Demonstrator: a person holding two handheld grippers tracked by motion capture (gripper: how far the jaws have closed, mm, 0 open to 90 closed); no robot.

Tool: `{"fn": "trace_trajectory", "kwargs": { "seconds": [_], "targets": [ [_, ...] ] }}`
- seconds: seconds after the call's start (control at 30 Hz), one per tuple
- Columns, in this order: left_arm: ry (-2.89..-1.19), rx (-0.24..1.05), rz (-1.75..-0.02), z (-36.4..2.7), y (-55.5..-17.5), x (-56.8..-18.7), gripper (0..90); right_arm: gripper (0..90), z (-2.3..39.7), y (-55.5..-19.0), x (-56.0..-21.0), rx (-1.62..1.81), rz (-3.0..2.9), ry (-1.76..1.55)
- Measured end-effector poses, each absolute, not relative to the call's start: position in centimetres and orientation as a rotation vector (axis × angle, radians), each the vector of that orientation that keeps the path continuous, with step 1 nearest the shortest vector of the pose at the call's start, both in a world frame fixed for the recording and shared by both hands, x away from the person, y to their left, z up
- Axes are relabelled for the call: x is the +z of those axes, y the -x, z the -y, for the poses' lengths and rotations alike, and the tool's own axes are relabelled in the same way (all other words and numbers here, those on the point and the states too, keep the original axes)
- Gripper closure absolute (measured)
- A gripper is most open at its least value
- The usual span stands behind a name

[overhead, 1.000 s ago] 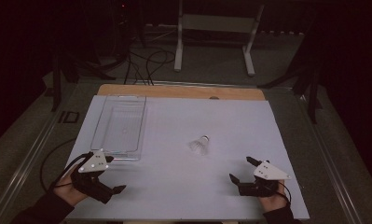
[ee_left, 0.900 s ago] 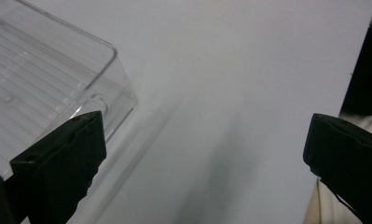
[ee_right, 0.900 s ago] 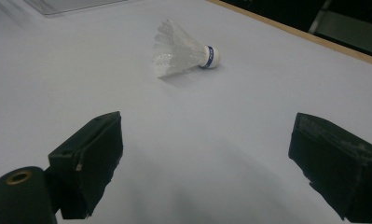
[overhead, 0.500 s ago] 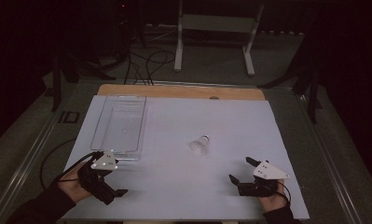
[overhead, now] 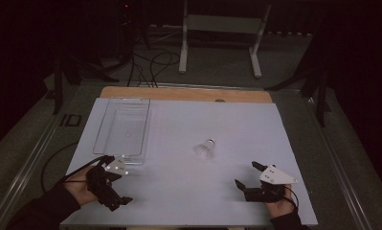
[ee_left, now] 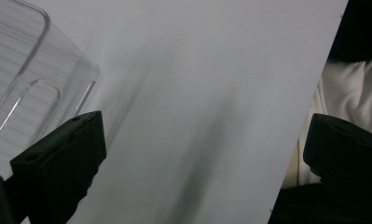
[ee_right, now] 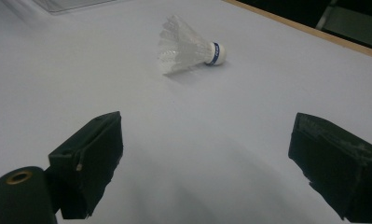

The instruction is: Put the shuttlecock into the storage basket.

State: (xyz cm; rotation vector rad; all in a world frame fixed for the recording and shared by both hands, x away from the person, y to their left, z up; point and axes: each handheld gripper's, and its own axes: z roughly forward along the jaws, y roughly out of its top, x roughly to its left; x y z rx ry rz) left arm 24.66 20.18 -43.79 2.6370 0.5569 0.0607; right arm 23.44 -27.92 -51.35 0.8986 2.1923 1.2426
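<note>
my left tongs (overhead: 113, 184) moved toward 3 o'clock, released; right tongs (overhead: 247, 177) wait released, white feathered shuttlecock (overhead: 206, 147) untouched.

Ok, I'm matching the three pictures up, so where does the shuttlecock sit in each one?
High view: the shuttlecock lies mid-sheet, right of the clear tray.
Right gripper view: shuttlecock upper centre, on its side, cork to the right.
Left gripper view: not in it.
Shared landmark: the white sheet under everything; the tray's corner sits upper left in the left gripper view.

Shuttlecock (overhead: 207, 147) lies mid-table — bin (overhead: 123, 130) to its left.
</note>
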Motion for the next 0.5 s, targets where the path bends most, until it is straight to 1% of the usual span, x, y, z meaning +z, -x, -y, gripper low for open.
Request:
{"fn": "trace_trajectory", "kwargs": {
  "seconds": [0.27,0.5],
  "targets": [
    [-2.728,-0.055,-0.512,-19.2,-25.1,-43.9,0.0,10.0,27.9,-23.4,-51.3,1.243,-2.192,-0.897],
    [-2.776,-0.119,-0.533,-18.1,-25.4,-44.0,0.0,10.0,27.9,-23.4,-51.4,1.244,-2.195,-0.901]
  ]
}}
